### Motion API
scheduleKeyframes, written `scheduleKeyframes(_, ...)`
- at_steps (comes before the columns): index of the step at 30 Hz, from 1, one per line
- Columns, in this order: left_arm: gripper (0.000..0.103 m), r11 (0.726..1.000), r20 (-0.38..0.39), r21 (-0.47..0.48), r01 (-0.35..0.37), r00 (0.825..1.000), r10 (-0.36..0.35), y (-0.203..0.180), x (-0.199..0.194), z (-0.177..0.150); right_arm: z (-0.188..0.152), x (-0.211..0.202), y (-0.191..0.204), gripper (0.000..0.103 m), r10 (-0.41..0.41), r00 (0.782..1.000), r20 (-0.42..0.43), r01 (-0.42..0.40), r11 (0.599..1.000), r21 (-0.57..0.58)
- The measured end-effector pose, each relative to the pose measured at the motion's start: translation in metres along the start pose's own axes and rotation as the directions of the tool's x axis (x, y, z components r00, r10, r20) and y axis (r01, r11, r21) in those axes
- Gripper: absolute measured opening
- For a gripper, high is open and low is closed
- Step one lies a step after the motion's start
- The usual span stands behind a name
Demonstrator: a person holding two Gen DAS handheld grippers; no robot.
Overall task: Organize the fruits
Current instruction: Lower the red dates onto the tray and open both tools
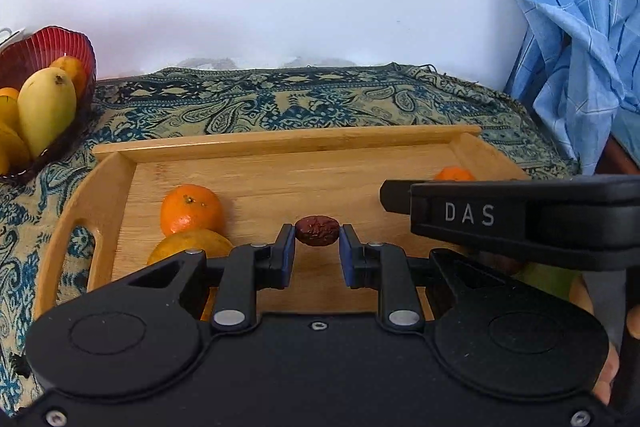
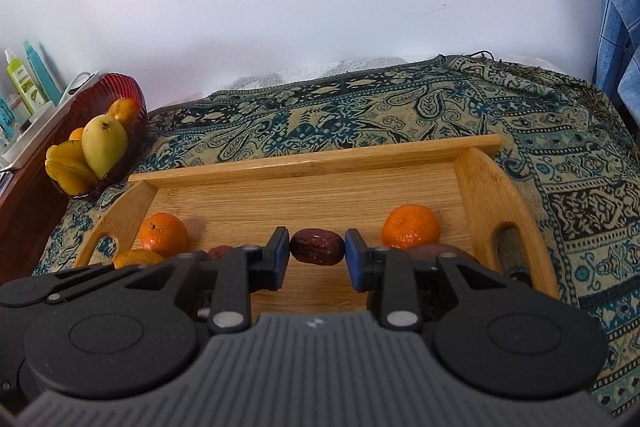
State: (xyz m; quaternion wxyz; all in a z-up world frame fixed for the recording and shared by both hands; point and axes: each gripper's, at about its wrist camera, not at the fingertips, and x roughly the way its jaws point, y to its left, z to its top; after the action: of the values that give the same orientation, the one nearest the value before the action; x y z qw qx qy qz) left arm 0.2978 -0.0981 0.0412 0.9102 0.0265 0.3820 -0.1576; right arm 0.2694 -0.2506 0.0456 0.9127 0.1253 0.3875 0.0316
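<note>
A wooden tray holds loose fruit. My left gripper is shut on a dark red date just above the tray floor. My right gripper is shut on another dark red date. An orange mandarin lies at the tray's left, with a yellow-orange fruit in front of it. A second mandarin lies at the right. The right gripper's black body crosses the left wrist view.
A red bowl at the back left holds a mango, a starfruit and oranges. A patterned cloth covers the table. Bottles stand far left. A blue cloth hangs at right.
</note>
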Motion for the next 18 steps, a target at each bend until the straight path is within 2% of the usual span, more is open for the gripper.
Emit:
scheduleKeyframes(14,0.023,1.0,-0.032,0.008,-0.005,0.999,0.005,-0.0033,0.0029,-0.0057,-0.0006,0.0007,-0.0009,0.037,0.011,1.0,-0.002,-0.011,1.0,0.015)
scheduleKeyframes(18,0.023,1.0,-0.035,0.007,-0.012,0.999,0.012,-0.003,0.0039,-0.0071,-0.0018,0.0002,0.0014,0.038,0.058,0.998,-0.015,-0.058,0.998,0.037)
